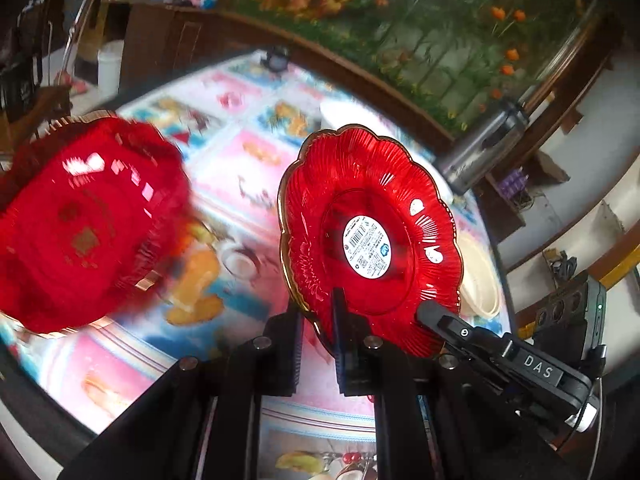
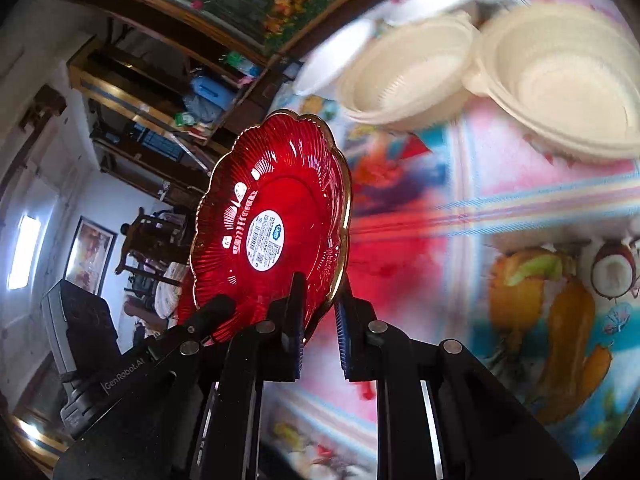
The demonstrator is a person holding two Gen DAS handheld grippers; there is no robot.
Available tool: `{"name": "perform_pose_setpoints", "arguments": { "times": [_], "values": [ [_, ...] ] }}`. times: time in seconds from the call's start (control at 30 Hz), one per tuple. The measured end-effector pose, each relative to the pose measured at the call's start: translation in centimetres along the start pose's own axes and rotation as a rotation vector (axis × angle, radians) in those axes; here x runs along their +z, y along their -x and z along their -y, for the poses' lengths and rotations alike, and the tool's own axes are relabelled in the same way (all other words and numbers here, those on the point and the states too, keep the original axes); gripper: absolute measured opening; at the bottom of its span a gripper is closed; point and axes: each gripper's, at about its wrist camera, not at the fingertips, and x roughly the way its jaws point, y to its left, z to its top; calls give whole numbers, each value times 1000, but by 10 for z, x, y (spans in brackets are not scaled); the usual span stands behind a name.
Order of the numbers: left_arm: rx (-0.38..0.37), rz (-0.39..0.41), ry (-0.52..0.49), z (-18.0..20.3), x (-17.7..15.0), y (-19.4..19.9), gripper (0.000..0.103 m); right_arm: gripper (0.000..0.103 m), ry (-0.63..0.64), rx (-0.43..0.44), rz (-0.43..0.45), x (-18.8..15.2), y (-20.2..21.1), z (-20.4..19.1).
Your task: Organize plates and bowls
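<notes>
Both tongs angled downward, pinching red plate rim.

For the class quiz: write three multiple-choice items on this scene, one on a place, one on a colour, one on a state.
1. The cream bowls stand: A on the tablecloth; B on a shelf; C in a sink.
2. The held plate is: A blue; B red; C white.
3. The left gripper is: A wide open; B out of view; C shut on the plate.

Answers: A, they sit on the patterned cloth; B, it is red glass with a gold rim; C, its pads pinch the plate's rim.
</notes>
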Motion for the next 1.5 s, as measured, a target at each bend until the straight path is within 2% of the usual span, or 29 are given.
{"name": "perform_pose_setpoints", "arguments": {
  "times": [0.17, 0.3, 0.47, 0.7, 0.97, 1.2, 1.5],
  "values": [
    [36, 98, 29, -29, 13, 41, 11, 15, 82, 42, -27, 7, -19, -53],
    [89, 167, 82, -66, 23, 71, 11, 15, 142, 73, -81, 5, -54, -95],
    [164, 206, 127, -107, 26, 90, 11, 15, 202, 88, -150, -6, -105, -137],
    [258, 139, 180, -154, 29, 74, 11, 15, 234, 6, -265, -29, -174, -159],
    [321, 56, 153, -166, 30, 57, 12, 15, 239, -88, -330, -34, -217, -155],
    [340, 17, 132, -169, 30, 50, 16, 15, 251, -142, -345, -31, -224, -152],
    [344, -10, 128, -169, 33, 50, 19, 19, 250, -195, -408, -34, -216, -157]
  ]
}}
